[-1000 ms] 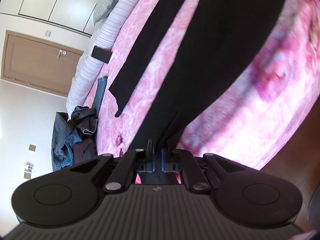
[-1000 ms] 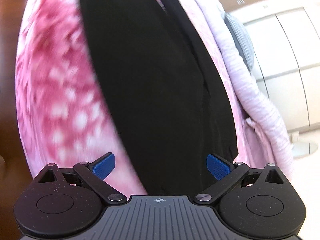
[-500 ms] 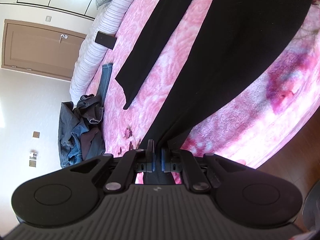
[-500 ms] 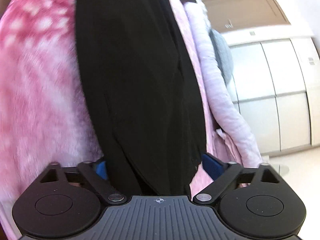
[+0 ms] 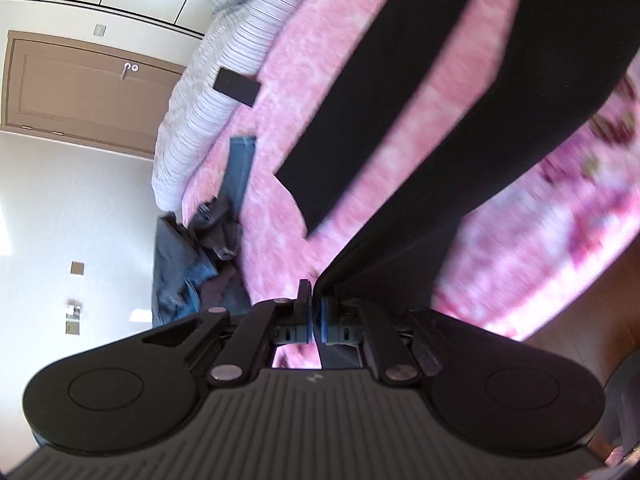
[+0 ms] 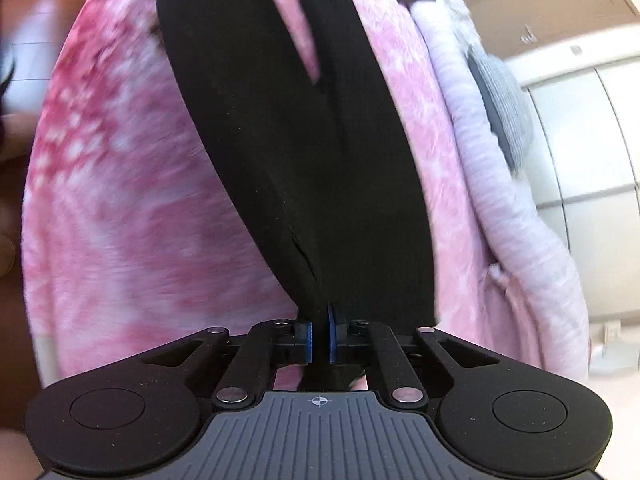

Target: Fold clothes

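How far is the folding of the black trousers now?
Done: the black trousers lie spread on the pink blanket. In hand: the left gripper and right gripper are both shut on cloth at the near end; the right jaws have just closed. Left: no fold shows yet, and jeans lie in a heap.

Brown door (image 5: 84, 88) upper left in a white wall (image 5: 60, 208); white wardrobe panels (image 6: 592, 184) at right; pink bedspread (image 5: 320, 92) fills centre; wooden floor (image 5: 580, 332) lower right.

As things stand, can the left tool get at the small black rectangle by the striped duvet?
Probably not. The left tool is shut on the black garment, and the black rectangle lies far across the pink blanket. It would have to let go first.
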### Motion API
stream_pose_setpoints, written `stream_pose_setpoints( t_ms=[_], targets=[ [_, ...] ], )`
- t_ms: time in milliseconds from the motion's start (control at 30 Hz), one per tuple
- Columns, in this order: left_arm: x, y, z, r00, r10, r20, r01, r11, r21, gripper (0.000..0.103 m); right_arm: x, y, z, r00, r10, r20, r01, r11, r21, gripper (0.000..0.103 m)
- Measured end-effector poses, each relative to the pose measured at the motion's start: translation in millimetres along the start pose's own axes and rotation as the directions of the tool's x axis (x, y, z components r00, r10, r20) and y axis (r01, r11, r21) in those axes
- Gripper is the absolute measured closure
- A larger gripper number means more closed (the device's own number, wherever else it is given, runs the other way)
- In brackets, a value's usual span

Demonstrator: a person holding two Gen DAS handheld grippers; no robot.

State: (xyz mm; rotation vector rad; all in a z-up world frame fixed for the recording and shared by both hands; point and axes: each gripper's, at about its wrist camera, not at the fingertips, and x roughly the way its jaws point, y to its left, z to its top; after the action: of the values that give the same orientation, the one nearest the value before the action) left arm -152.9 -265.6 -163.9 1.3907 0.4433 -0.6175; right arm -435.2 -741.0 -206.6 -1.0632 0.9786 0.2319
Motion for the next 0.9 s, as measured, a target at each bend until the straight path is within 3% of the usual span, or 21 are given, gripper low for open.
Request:
stream_pose_setpoints(
  t_ms=[133, 267, 367, 500, 633, 900],
  targets=[
    [34, 62, 36, 0.996, -0.085, 0.023, 0.085, 0.996, 0.010, 0.098, -6, -68, 16, 0.994, 0.112, -0.009, -0.112, 0.988, -0.102, 0.097],
    [100, 110, 75, 0.975, -0.219, 0.026, 0.217, 0.974, 0.059, 0.098, 33, -126, 35, 0.977, 0.203, -0.069, -0.212, 0.963, -0.168, 0.097],
    [158, 133, 100, 0.954, -0.299, 0.025, 0.297, 0.952, 0.071, 0.099, 74, -162, 42, 0.962, 0.238, -0.134, -0.255, 0.958, -0.129, 0.097],
    [231, 144, 128, 0.917, -0.398, 0.000, 0.396, 0.912, 0.108, 0.099, 140, -196, 52, 0.933, 0.290, -0.214, -0.311, 0.947, -0.073, 0.097],
    [287, 136, 155, 0.896, -0.444, -0.015, 0.441, 0.886, 0.139, 0.100, 189, -214, 60, 0.913, 0.328, -0.242, -0.336, 0.942, 0.006, 0.097],
    [331, 141, 190, 0.874, -0.483, -0.054, 0.485, 0.860, 0.160, 0.100, 222, -240, 48, 0.892, 0.393, -0.224, -0.383, 0.920, 0.088, 0.097]
  ],
)
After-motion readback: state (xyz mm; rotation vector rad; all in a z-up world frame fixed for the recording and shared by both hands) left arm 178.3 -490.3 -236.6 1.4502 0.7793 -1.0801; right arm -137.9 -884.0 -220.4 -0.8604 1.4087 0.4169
